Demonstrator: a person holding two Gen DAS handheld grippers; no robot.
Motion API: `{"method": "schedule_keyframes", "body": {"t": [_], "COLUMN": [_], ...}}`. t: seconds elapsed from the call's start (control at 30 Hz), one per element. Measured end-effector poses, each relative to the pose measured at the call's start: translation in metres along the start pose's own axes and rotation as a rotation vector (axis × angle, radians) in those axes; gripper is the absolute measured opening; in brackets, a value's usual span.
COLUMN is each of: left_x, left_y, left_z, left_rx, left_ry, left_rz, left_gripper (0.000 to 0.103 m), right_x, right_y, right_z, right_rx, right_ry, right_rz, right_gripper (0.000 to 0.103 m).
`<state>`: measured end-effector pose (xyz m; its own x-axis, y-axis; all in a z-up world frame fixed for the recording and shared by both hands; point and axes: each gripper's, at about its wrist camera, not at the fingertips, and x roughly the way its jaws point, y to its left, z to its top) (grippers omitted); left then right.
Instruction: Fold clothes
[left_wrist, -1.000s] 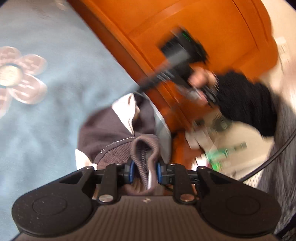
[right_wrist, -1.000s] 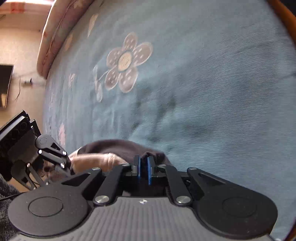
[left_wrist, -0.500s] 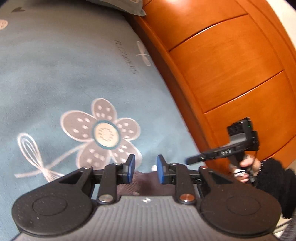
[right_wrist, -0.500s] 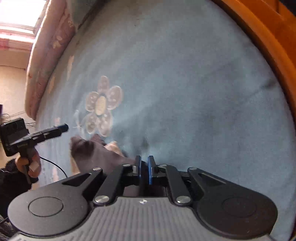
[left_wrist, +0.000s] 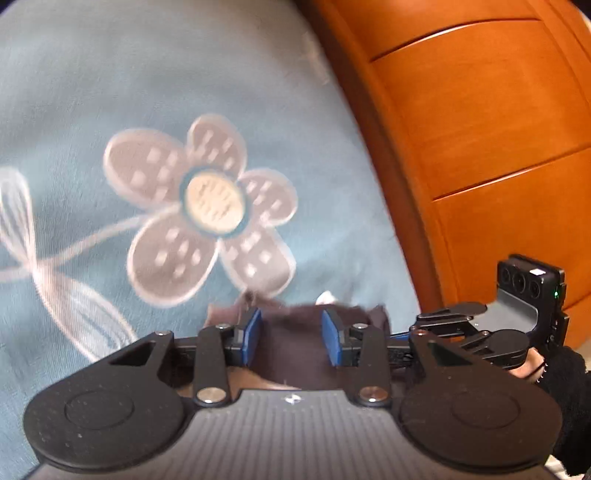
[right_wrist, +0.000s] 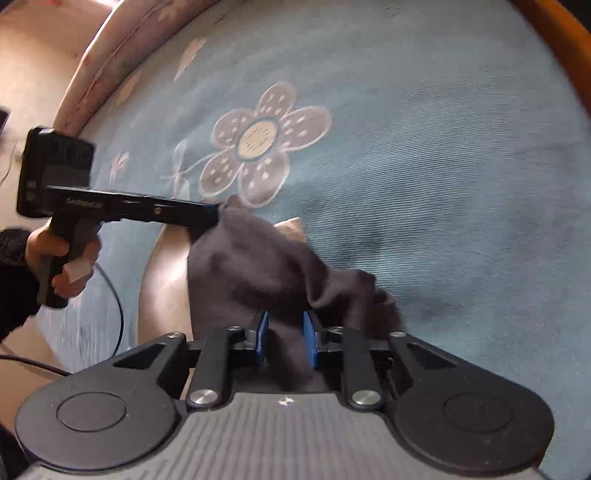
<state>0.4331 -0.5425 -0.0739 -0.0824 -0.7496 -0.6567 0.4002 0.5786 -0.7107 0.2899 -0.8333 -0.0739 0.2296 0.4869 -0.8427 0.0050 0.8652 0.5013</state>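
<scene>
Gripper pads on both my tools are standing apart with the dark knit garment (right_wrist: 258, 266) between them, and both sets of jaws have just been opening, so I am letting it go rather than clamping it. It is lying bunched on the blue bed cover (right_wrist: 443, 147), just below the printed flower (right_wrist: 264, 140). I judge it soft, light and limp, likely to slump wherever unsupported, so edges or corners look like the best places for taking hold. My left gripper (left_wrist: 291, 341) is now sitting over the cloth, whereas a second ago it was pinching a ribbed cuff. My right gripper (right_wrist: 286, 341) was shut then. Beside the bed, the orange wooden drawers (left_wrist: 480, 129) are showing.
</scene>
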Motion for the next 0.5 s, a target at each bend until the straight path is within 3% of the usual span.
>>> {"method": "schedule_keyframes", "body": {"t": [0.1, 0.23, 0.33, 0.5], "left_x": [-0.017, -0.03, -0.034, -0.018], "left_y": [-0.016, -0.04, -0.054, -0.083], "left_z": [-0.004, -0.024, -0.043, -0.065], "left_rx": [0.063, 0.118, 0.149, 0.225], "left_ry": [-0.008, 0.015, 0.033, 0.086], "left_rz": [0.016, 0.033, 0.046, -0.029], "left_gripper": [0.042, 0.044, 0.045, 0.046], "right_x": [-0.025, -0.045, -0.051, -0.049], "right_y": [0.012, 0.036, 0.04, 0.035], "right_z": [-0.018, -0.061, -0.102, -0.172], "right_rx": [-0.008, 0.026, 0.118, 0.303], "right_ry": [-0.045, -0.052, -0.058, -0.055], "right_rz": [-0.081, -0.098, -0.14, -0.196], "right_gripper": [0.033, 0.04, 0.054, 0.058]}}
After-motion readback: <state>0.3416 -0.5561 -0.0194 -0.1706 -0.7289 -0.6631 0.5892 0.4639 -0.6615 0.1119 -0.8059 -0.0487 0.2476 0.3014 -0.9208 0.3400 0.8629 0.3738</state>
